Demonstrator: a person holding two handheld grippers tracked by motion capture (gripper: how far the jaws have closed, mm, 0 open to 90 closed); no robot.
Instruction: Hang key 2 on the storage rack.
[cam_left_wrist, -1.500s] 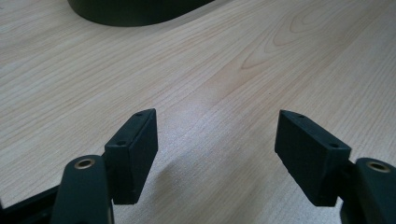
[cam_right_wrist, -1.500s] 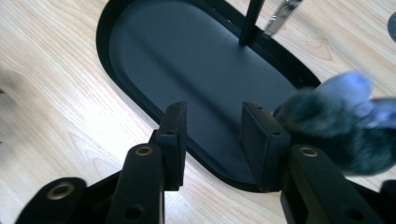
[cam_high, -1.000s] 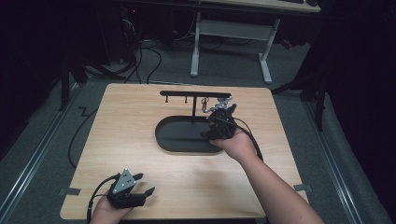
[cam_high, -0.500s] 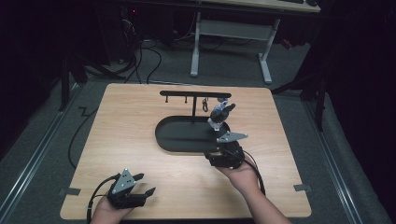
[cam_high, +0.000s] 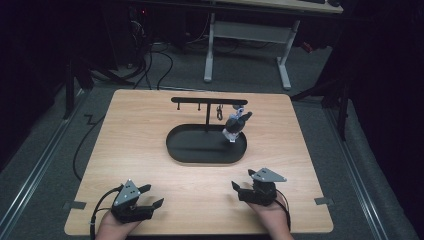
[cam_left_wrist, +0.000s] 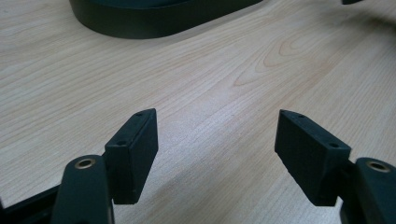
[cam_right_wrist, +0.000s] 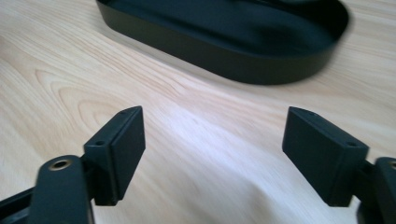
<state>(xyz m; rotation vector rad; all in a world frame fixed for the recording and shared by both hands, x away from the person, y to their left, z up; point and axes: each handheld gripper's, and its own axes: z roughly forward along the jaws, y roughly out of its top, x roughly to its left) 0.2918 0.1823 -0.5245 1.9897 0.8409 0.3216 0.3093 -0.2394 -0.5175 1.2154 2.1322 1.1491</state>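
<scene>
A black rack (cam_high: 208, 101) with hooks stands in a black oval tray (cam_high: 190, 150) at mid table. A small grey and white trinket (cam_high: 235, 126) hangs from the rack's right end, over the tray. My right gripper (cam_high: 242, 181) rests near the table's front edge, well short of the tray; its jaws have just been opening and stand open with nothing between them (cam_right_wrist: 215, 121). The tray's wall (cam_right_wrist: 224, 53) lies ahead of it. My left gripper (cam_high: 151, 196) sits at the front left, open and empty (cam_left_wrist: 215, 126), with the tray's wall (cam_left_wrist: 154, 23) farther off.
A small dark ring (cam_high: 219, 113) hangs from a middle hook of the rack. The wooden table (cam_high: 135, 130) is bare around the tray. Cables and a desk frame (cam_high: 247, 35) stand on the floor beyond the far edge.
My right gripper has left the trinket hanging on the rack and pulled back and down to the table's front edge, its jaws wider. The left gripper has not moved.
</scene>
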